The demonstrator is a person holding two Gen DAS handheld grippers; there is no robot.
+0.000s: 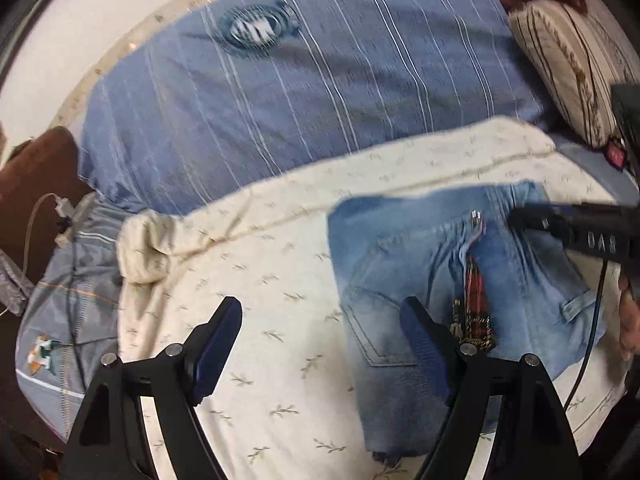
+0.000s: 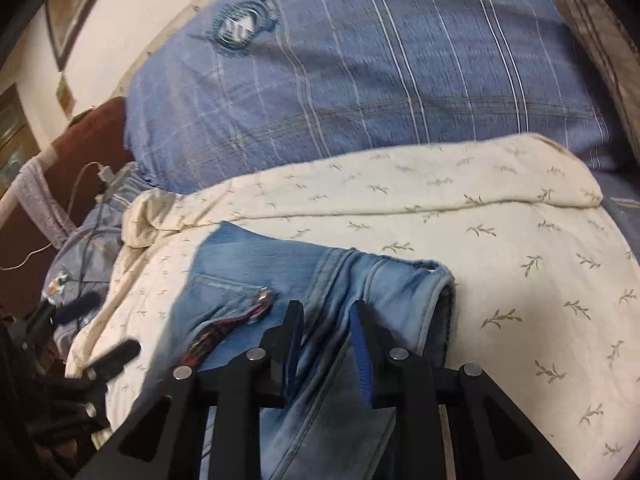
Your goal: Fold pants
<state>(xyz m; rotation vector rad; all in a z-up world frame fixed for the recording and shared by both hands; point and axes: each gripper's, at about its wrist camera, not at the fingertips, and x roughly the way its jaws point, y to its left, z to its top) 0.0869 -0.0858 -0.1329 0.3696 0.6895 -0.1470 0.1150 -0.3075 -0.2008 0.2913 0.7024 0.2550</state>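
Light blue jeans (image 1: 400, 248) (image 2: 248, 264) lie back pocket up on a cream leaf-print blanket (image 1: 260, 280) (image 2: 520, 240). A red patterned strap (image 1: 474, 292) (image 2: 212, 336) with a metal end rests on them. My left gripper (image 1: 320, 320) (image 2: 104, 328) is open wide above the blanket at the jeans' left edge, with nothing between its fingers. My right gripper (image 2: 326, 312) (image 1: 516, 216) is low on the jeans near the waistband. Its jaws stand narrow with a ridge of denim between the blue pads.
A large blue striped pillow (image 1: 300, 100) (image 2: 360, 80) lies behind the blanket, and a cream and brown cushion (image 1: 560, 60) sits at the right. A white charger and cable (image 1: 60, 208) (image 2: 104, 172) lie at the left by a brown headboard (image 1: 32, 184). A hand (image 1: 630, 320) shows at the right edge.
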